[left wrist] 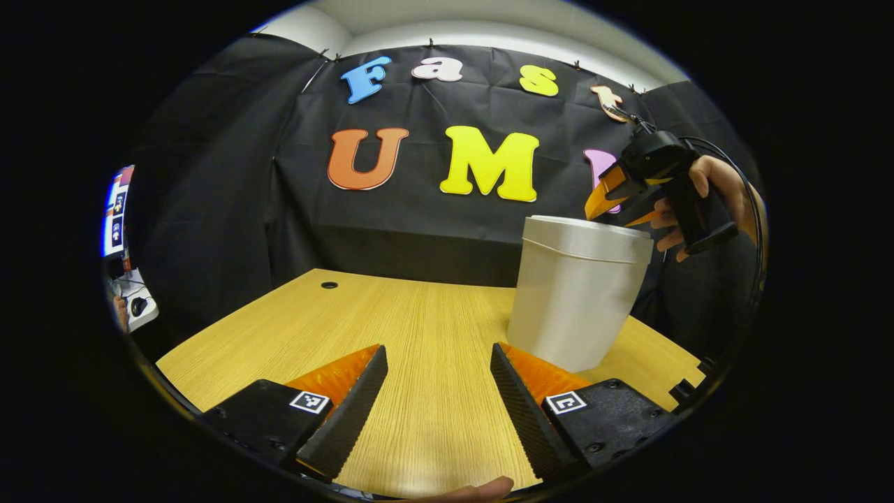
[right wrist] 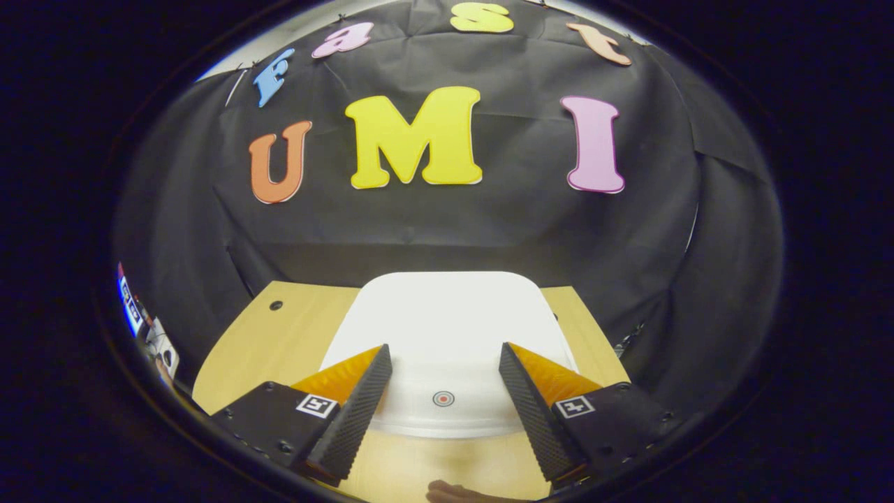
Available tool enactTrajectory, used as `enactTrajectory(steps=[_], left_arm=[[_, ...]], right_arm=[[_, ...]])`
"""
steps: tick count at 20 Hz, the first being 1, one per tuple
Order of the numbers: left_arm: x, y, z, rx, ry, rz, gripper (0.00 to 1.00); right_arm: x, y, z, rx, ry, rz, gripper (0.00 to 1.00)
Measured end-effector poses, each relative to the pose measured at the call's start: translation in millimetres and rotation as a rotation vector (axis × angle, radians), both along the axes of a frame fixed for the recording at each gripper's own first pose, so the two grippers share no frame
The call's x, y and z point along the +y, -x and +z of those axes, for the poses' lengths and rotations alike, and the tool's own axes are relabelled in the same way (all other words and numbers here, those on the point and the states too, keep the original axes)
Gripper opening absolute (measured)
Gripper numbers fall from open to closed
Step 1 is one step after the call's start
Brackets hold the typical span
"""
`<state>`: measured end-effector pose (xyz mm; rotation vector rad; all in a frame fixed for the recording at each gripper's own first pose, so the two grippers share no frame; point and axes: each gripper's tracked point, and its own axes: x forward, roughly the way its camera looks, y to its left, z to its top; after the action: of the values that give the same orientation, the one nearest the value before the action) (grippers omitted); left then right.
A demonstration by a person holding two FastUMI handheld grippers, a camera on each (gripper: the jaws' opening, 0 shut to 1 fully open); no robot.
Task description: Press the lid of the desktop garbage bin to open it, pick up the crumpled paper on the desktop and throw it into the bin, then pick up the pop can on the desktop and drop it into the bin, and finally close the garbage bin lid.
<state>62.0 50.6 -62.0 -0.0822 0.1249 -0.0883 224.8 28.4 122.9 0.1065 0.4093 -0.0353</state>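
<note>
Standing on the right part of the desk (left wrist: 419, 328), the bin (left wrist: 576, 300) has its lid (left wrist: 587, 234) shut flat on top. In the left gripper view the left hand-held gripper (left wrist: 436, 391) sits low over the bare wood, its two fingers spread well apart with nothing between them; the bin rises just ahead and to the right of its right finger, near but not touching. Above the bin's far right rim, the right hand-held gripper (left wrist: 614, 202) hangs in a hand (left wrist: 698, 202), tilted down toward the lid; from this side I cannot tell whether it touches the lid.

In the right gripper view the right hand-held gripper (right wrist: 443, 384) looks straight down on the lid (right wrist: 447, 328), which spreads out ahead of it and between its fingers. The fingers stand wide apart, holding nothing. A small round mark (right wrist: 443, 398) on the near edge of the lid lies midway between the fingertips. The desk (right wrist: 279, 335) shows on both sides of the bin, with a small dark hole (right wrist: 276, 305) at its far left corner. Nothing lies between either gripper and the bin.
</note>
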Motion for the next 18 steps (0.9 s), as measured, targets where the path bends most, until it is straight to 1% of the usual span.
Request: enactTrajectory(steps=[1,3,4,5,6,7,8,11,12,13,14,15,16,18], left_arm=[[-2,0,1,-0.003,-0.001,-0.003,0.96],[-2,0,0,0.000,0.000,-0.007,0.96],[-2,-1,-1,0.002,0.003,-0.009,0.96],[-2,-2,-1,0.004,0.004,-0.011,0.96],[-4,-2,-3,0.008,0.004,-0.010,0.96],[-3,-3,-4,0.013,0.004,-0.007,0.96],[-2,-3,-5,0.016,0.006,-0.005,0.96],[-5,-3,-7,0.025,0.011,-0.009,0.96],[-5,-2,-6,0.024,0.010,-0.008,1.00],[-5,-3,-6,0.022,0.008,-0.008,0.96],[-6,-3,-6,0.023,0.008,-0.010,0.96],[-7,-3,-7,0.024,0.007,-0.011,1.00],[-7,-2,-7,0.026,0.001,-0.012,0.96],[-2,-3,-5,0.017,-0.004,0.014,0.96]], right_arm=[[0,2,-2,-0.017,0.006,0.005,0.97],[0,3,-3,-0.057,0.025,0.014,0.99],[0,4,-4,-0.072,0.032,0.017,0.98],[0,4,-5,-0.083,0.032,0.016,0.99],[1,5,-5,-0.095,0.035,0.011,1.00],[1,4,-7,-0.108,0.046,0.008,0.98],[1,3,-7,-0.121,0.046,-0.003,0.98],[3,2,-9,-0.174,0.064,-0.019,1.00],[3,2,-11,-0.189,0.067,-0.021,1.00],[3,3,-11,-0.202,0.061,-0.023,0.99],[3,3,-12,-0.214,0.061,-0.022,1.00],[3,3,-12,-0.233,0.061,-0.025,0.99],[3,3,-13,-0.245,0.070,-0.023,0.99],[3,3,-14,-0.267,0.067,-0.027,0.99]])
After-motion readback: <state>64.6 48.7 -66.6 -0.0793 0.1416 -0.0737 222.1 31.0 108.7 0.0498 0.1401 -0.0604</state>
